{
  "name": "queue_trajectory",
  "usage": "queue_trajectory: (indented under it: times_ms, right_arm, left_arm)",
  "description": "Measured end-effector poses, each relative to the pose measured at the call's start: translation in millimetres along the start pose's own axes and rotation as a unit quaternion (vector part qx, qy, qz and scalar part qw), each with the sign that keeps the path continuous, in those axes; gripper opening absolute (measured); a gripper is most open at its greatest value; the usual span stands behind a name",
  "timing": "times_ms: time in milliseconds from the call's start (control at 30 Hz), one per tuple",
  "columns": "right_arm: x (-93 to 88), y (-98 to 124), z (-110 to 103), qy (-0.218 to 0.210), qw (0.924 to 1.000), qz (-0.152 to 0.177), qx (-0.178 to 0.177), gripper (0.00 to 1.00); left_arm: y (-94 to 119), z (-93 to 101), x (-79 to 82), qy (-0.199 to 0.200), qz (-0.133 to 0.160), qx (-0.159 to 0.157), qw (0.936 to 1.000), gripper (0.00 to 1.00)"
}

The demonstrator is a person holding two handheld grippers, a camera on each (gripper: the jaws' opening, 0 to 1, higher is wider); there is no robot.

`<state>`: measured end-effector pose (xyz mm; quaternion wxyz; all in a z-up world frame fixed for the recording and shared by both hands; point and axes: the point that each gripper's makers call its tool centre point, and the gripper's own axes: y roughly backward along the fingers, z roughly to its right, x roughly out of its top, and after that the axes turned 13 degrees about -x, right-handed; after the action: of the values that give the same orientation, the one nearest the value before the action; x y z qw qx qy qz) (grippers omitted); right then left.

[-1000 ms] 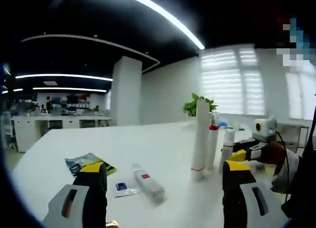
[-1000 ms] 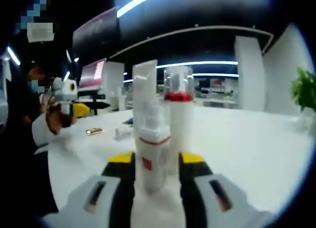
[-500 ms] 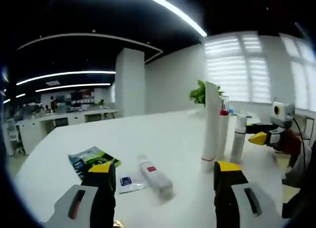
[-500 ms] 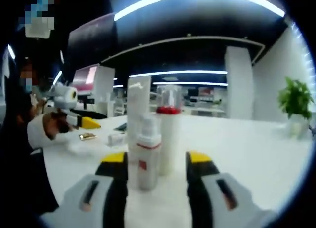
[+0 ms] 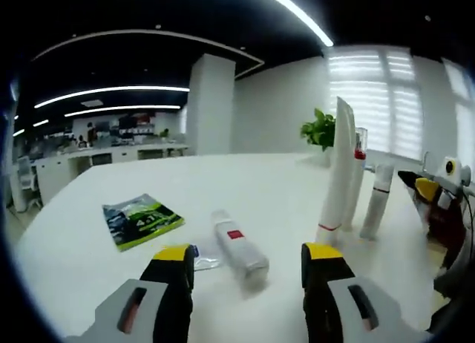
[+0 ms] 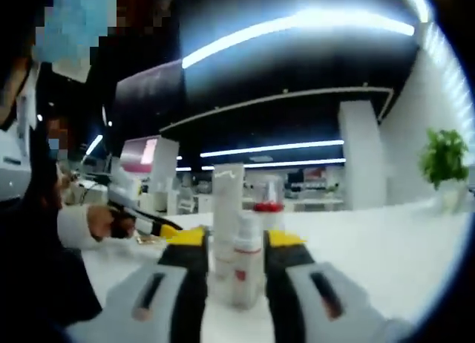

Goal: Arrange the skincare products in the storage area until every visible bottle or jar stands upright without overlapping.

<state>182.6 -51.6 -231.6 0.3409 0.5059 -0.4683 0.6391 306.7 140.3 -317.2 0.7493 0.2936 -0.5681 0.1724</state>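
Note:
A white bottle with a red label (image 5: 239, 248) lies on its side on the white table (image 5: 267, 198), just beyond my open left gripper (image 5: 249, 254) and in line with the gap between its jaws. To the right stand a tall white tube (image 5: 338, 172), a red-capped bottle (image 5: 358, 181) and a small white bottle (image 5: 377, 202), all upright. My right gripper (image 5: 434, 188) hovers a little to their right. In the right gripper view, the small bottle (image 6: 245, 265) stands ahead of my open right gripper (image 6: 236, 239), with the tube (image 6: 226, 217) and the red-capped bottle (image 6: 269, 213) behind it.
A green packet (image 5: 141, 218) and a small sachet (image 5: 202, 258) lie flat left of the fallen bottle. A potted plant (image 5: 320, 131) stands at the table's far side. A person's hand (image 6: 100, 223) holds the left gripper (image 6: 145, 223) at the left of the right gripper view.
The right gripper's jaws came off the small bottle, which stays upright, and that view tilted upward. The left gripper view swung toward the lying bottle, now closer, with its jaws a little narrower.

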Motion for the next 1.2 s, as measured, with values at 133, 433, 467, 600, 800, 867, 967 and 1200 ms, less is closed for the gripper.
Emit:
queue_trajectory:
  times_ms: [133,433,467,600,800,867,967,1200]
  right_arm:
    - [-5.4,-6.9,-12.8,-0.007,0.9998,-0.010,0.014,0.23]
    - [-21.6,-10.4,-31.9,-0.017,0.9987,-0.032,0.037,0.23]
    - [-23.2,-10.6,-33.8,-0.017,0.9985,-0.035,0.040,0.23]
    - [-36.6,-12.2,-42.4,-0.015,0.9965,-0.060,0.057,0.23]
    - [-43.9,-12.8,-55.7,-0.004,0.9942,-0.075,0.077,0.22]
    - [-45.6,-13.3,-58.7,0.007,0.9938,-0.078,0.079,0.22]
    - [-46.4,-13.6,-61.5,0.007,0.9930,-0.082,0.085,0.22]
    - [-56.3,-16.7,-64.6,0.005,0.9904,-0.109,0.085,0.21]
  left_arm:
    - [-2.8,-4.4,-6.5,-0.016,-0.021,0.015,0.9995,0.50]
    - [-10.5,-3.7,-9.3,-0.026,-0.023,0.010,0.9993,0.39]
    - [-11.5,-3.3,-9.7,-0.027,-0.025,0.010,0.9993,0.37]
    - [-15.1,-5.1,-11.9,-0.025,-0.032,0.017,0.9990,0.33]
    - [-20.2,-5.7,-16.9,-0.031,-0.056,0.018,0.9978,0.29]
    - [-20.8,-6.2,-17.1,-0.025,-0.055,0.020,0.9979,0.27]
    - [-21.3,-7.2,-17.1,-0.018,-0.055,0.021,0.9981,0.27]
    - [-20.8,-5.5,-19.6,-0.028,-0.066,0.009,0.9974,0.21]
